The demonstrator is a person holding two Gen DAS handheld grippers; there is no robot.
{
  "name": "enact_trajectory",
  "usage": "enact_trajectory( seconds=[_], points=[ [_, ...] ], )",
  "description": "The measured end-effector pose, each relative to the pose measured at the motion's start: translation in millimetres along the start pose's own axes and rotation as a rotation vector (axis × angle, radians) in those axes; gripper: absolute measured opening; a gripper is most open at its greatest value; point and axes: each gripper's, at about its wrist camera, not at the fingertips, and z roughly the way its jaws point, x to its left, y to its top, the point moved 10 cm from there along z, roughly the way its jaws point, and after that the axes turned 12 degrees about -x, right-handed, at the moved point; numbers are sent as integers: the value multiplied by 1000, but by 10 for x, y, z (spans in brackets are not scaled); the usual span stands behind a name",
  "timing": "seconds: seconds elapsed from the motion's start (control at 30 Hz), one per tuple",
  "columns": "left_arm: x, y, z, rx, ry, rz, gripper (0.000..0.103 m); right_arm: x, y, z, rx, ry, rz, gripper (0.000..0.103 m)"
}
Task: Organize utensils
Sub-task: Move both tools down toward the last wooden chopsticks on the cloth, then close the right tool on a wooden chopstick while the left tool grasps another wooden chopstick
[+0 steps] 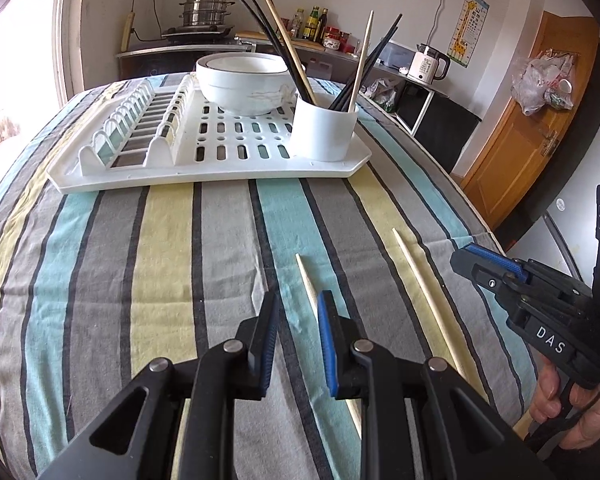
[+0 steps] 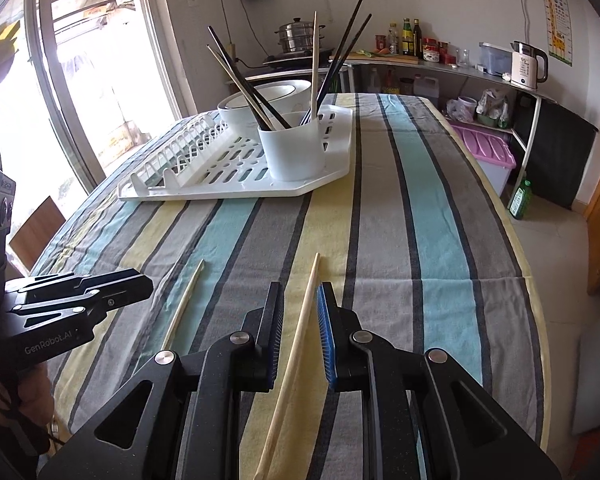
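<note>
Two pale wooden chopsticks lie side by side on the striped tablecloth. The left chopstick runs under the right finger of my left gripper, which stands open just over its far end. The right chopstick lies in the gap of my right gripper; its pads stand apart from the stick on both sides, so it is open. Each gripper also shows in the other's view: the right gripper and the left gripper. A white utensil cup holds several black and wooden chopsticks.
The cup stands at the near right corner of a white slotted drying rack with a white bowl behind it. Striped cloth lies between rack and grippers. The table edge drops off at right. A hand holds the right gripper.
</note>
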Motion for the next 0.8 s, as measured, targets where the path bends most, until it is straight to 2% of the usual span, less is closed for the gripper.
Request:
enact_trajectory(
  seconds=[0.33,0.53,0.8],
  points=[
    [-45,-52,316,74,4,-15,21,7,-62,391,91,-10,-45,17],
    [-60,-25,353,69,18,3,21,-23,-100,518,132,-38,-65,17],
    [-103,-12,394,67,69,57,21,-4,-89,541,145,-54,-106,10]
  ],
)
